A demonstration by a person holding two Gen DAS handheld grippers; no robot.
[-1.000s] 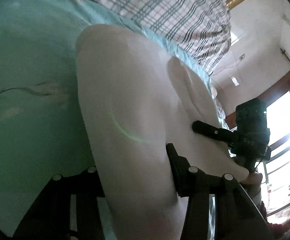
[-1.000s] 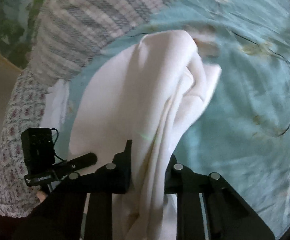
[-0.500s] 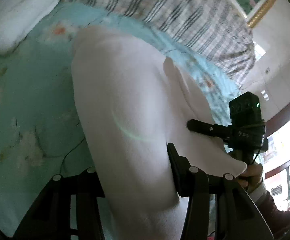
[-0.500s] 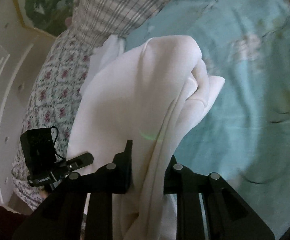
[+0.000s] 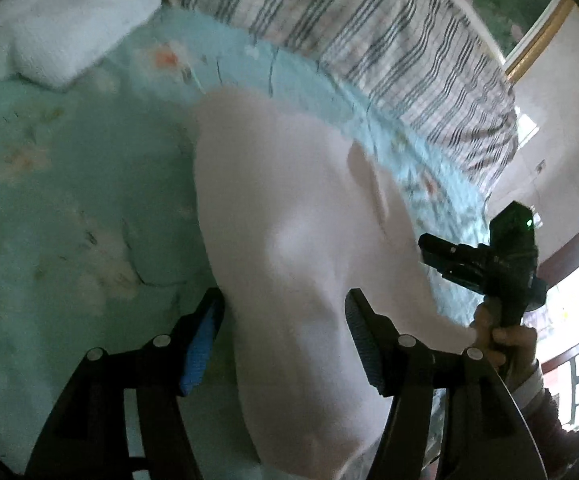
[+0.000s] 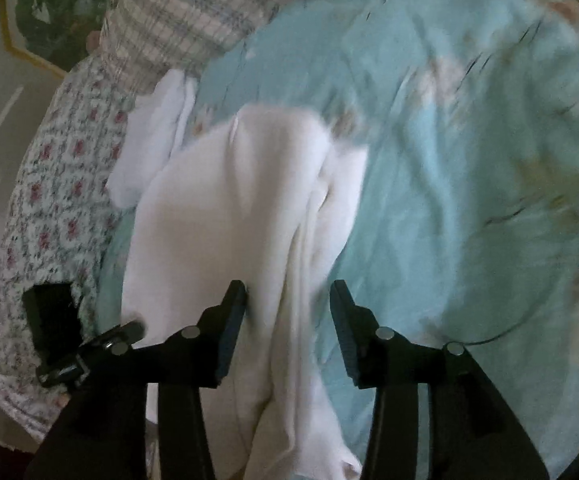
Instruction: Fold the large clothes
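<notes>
A large white garment (image 5: 289, 220) lies folded lengthwise on a teal floral bedsheet (image 5: 69, 200). My left gripper (image 5: 283, 304) is open, its jaws spread on either side of the near end of the garment. My right gripper (image 6: 287, 300) is open too, with the garment (image 6: 229, 220) running between its jaws. Each gripper shows in the other's view: the right one (image 5: 485, 264) at the right, the left one (image 6: 85, 344) at the lower left.
A checked quilt (image 5: 369, 40) lies bunched along the far side of the bed. A folded white cloth (image 5: 61, 36) sits at the far left of the sheet, also visible in the right wrist view (image 6: 149, 140). A flowered cover (image 6: 49, 208) hangs at the bed's edge. A window (image 5: 577, 320) is at the right.
Both grippers were shut on the white garment and have opened, letting it go onto the bed. Both views have swung so more of the bed shows.
</notes>
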